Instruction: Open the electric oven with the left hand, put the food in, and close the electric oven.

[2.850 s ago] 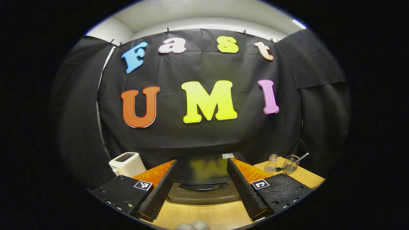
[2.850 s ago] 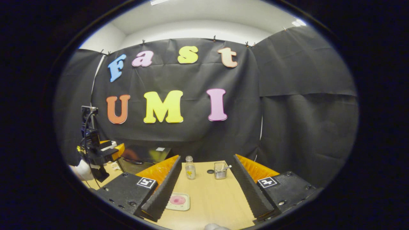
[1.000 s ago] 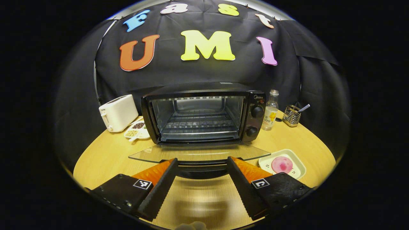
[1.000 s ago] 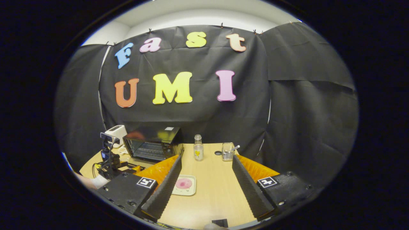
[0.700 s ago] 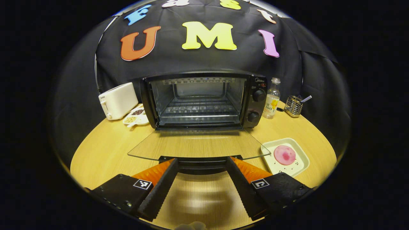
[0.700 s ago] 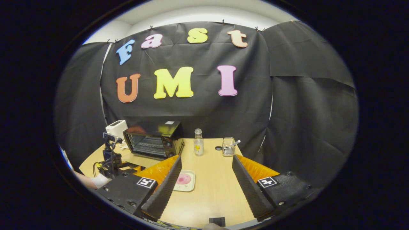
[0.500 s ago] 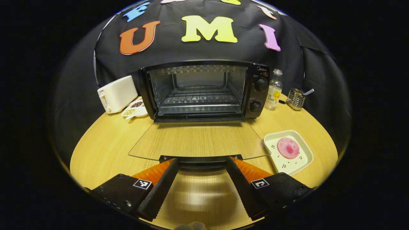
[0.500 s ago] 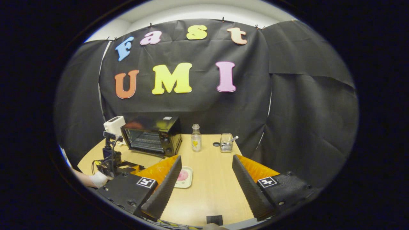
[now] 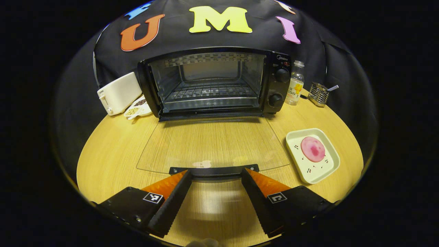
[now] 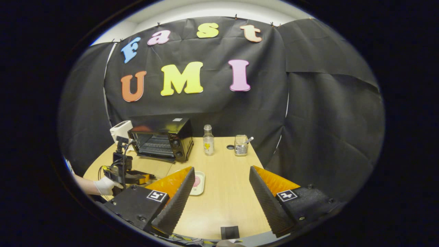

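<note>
The black electric oven (image 9: 212, 82) stands wide open at the back of the round wooden table, its wire rack bare. Its glass door (image 9: 212, 144) lies flat toward me. My left gripper (image 9: 216, 171) is open, its fingertips right at the door's dark handle (image 9: 214, 170), one on each side of the handle's middle. The food, a pink round slice (image 9: 312, 149), lies on a white square plate (image 9: 325, 168) to the right of the door. My right gripper (image 10: 222, 169) hangs open over the table's near side, holding nothing, with the plate (image 10: 200, 183) by its left finger.
A white toaster (image 9: 118, 92) and a small dish of beans (image 9: 137, 109) sit left of the oven. A clear bottle (image 9: 295, 84) and a wire holder (image 9: 319, 94) stand to its right. A gloved hand (image 10: 103, 185) holds the left gripper at the table's left edge.
The oven door has swung down from upright to flat, my left gripper coming down and back with its handle. My right gripper stayed open and drew back a little.
</note>
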Available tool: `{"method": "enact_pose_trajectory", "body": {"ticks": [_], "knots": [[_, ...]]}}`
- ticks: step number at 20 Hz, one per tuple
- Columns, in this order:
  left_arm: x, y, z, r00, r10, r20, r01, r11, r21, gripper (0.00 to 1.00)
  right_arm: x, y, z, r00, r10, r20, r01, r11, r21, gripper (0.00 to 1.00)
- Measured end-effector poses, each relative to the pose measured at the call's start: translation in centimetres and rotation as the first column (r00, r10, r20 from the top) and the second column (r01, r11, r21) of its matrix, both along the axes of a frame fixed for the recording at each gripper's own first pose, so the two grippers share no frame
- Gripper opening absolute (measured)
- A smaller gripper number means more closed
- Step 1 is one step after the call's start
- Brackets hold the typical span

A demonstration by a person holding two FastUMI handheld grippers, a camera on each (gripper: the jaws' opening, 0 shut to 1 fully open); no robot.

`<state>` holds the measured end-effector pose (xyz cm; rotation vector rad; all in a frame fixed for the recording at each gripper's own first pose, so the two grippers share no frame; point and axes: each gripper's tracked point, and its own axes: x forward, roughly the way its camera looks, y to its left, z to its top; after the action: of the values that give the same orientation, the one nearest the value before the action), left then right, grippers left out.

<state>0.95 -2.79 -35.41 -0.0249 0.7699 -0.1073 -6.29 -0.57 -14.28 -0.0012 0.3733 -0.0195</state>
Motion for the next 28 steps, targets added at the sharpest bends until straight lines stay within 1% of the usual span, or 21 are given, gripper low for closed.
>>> {"method": "enact_pose_trajectory", "body": {"ticks": [1, 2, 3, 4, 5, 7, 8, 10, 13, 15, 17, 18, 19, 20, 22, 23, 24, 25, 26, 27, 28], "knots": [[0.1, 0.1, 0.0, 1.000, -0.001, -0.008, 0.001, 1.000, -0.002, 0.94, 0.0, 0.0, -0.2, 1.000, 0.004, -0.001, -0.004, 1.000, 0.002, 1.00], [0.0, -0.1, 0.1, 1.000, -0.003, -0.019, 0.003, 1.000, 0.000, 0.94, 0.0, 0.2, -0.4, 1.000, 0.009, -0.002, -0.009, 1.000, 0.005, 0.96], [0.0, 0.0, 0.5, 1.000, 0.000, -0.007, 0.000, 1.000, -0.001, 0.95, 0.2, 0.4, -0.8, 1.000, 0.016, -0.005, -0.016, 1.000, 0.009, 0.96], [0.0, 0.1, 0.8, 1.000, 0.008, 0.007, -0.008, 1.000, -0.001, 0.95, 0.4, 0.5, -1.1, 1.000, 0.023, -0.010, -0.023, 1.000, 0.014, 1.00], [-0.1, 0.4, 1.2, 0.999, 0.023, 0.033, -0.023, 1.000, 0.007, 0.95, 0.7, 0.5, -1.8, 0.999, 0.031, -0.020, -0.030, 0.999, 0.019, 1.00], [-0.7, 0.9, 2.1, 0.998, 0.038, 0.054, -0.039, 0.999, 0.012, 1.00, 1.7, 0.6, -3.3, 0.998, 0.046, -0.050, -0.044, 0.998, 0.042, 1.00], [-1.1, 1.1, 3.0, 0.996, 0.043, 0.077, -0.043, 0.999, 0.007, 0.97, 2.4, 0.8, -4.1, 0.996, 0.056, -0.070, -0.051, 0.996, 0.068, 1.00], [-2.1, 2.1, 5.2, 0.991, 0.056, 0.123, -0.058, 0.998, 0.014, 0.97, 4.0, 1.6, -6.5, 0.988, 0.083, -0.129, -0.069, 0.991, 0.111, 1.00], [-4.4, 3.9, 9.0, 0.978, 0.081, 0.193, -0.087, 0.996, 0.023, 0.97, 6.9, 3.0, -10.7, 0.963, 0.141, -0.232, -0.106, 0.982, 0.157, 1.00], [-6.2, 5.1, 11.7, 0.967, 0.100, 0.236, -0.113, 0.993, 0.042, 0.97, 8.8, 4.2, -13.7, 0.936, 0.194, -0.293, -0.141, 0.971, 0.192, 0.96], [-7.8, 6.1, 14.4, 0.954, 0.128, 0.270, -0.145, 0.988, 0.045, 0.97, 11.0, 5.2, -17.1, 0.900, 0.236, -0.366, -0.157, 0.960, 0.233, 0.88], [-8.6, 6.4, 15.7, 0.947, 0.145, 0.288, -0.164, 0.986, 0.044, 0.97, 11.9, 5.6, -18.6, 0.879, 0.255, -0.402, -0.155, 0.952, 0.263, 0.81], [-9.4, 7.1, 17.0, 0.937, 0.168, 0.307, -0.191, 0.980, 0.048, 0.97, 12.7, 5.8, -20.2, 0.857, 0.269, -0.440, -0.147, 0.945, 0.292, 0.80], [-10.1, 7.5, 18.1, 0.929, 0.189, 0.319, -0.216, 0.975, 0.052, 0.97, 13.8, 6.0, -21.6, 0.839, 0.275, -0.469, -0.132, 0.940, 0.315, 0.69], [-11.4, 8.1, 19.8, 0.913, 0.237, 0.332, -0.269, 0.962, 0.053, 0.97, 15.8, 6.1, -24.2, 0.801, 0.284, -0.527, -0.108, 0.935, 0.339, 0.66], [-12.0, 8.4, 20.4, 0.905, 0.266, 0.333, -0.299, 0.953, 0.051, 0.97, 16.4, 6.5, -25.0, 0.777, 0.306, -0.549, -0.107, 0.925, 0.364, 0.62], [-12.6, 8.6, 20.9, 0.896, 0.293, 0.335, -0.327, 0.944, 0.047, 0.97, 17.0, 6.8, -25.6, 0.755, 0.321, -0.572, -0.097, 0.917, 0.387, 0.48], [-13.1, 8.7, 21.5, 0.886, 0.317, 0.337, -0.351, 0.935, 0.043, 0.97, 17.6, 7.1, -26.5, 0.731, 0.327, -0.599, -0.088, 0.915, 0.393, 0.51], [-13.5, 8.9, 21.8, 0.878, 0.336, 0.342, -0.371, 0.928, 0.041, 0.97, 18.1, 7.2, -27.0, 0.711, 0.336, -0.617, -0.091, 0.915, 0.394, 0.36], [-13.7, 8.7, 21.9, 0.873, 0.348, 0.340, -0.385, 0.922, 0.043, 0.97, 18.5, 7.4, -27.3, 0.697, 0.347, -0.627, -0.095, 0.912, 0.399, 0.40], [-14.0, 8.7, 21.9, 0.870, 0.361, 0.336, -0.398, 0.916, 0.045, 0.97, 18.9, 7.6, -27.5, 0.686, 0.349, -0.638, -0.089, 0.911, 0.402, 0.35]]}}
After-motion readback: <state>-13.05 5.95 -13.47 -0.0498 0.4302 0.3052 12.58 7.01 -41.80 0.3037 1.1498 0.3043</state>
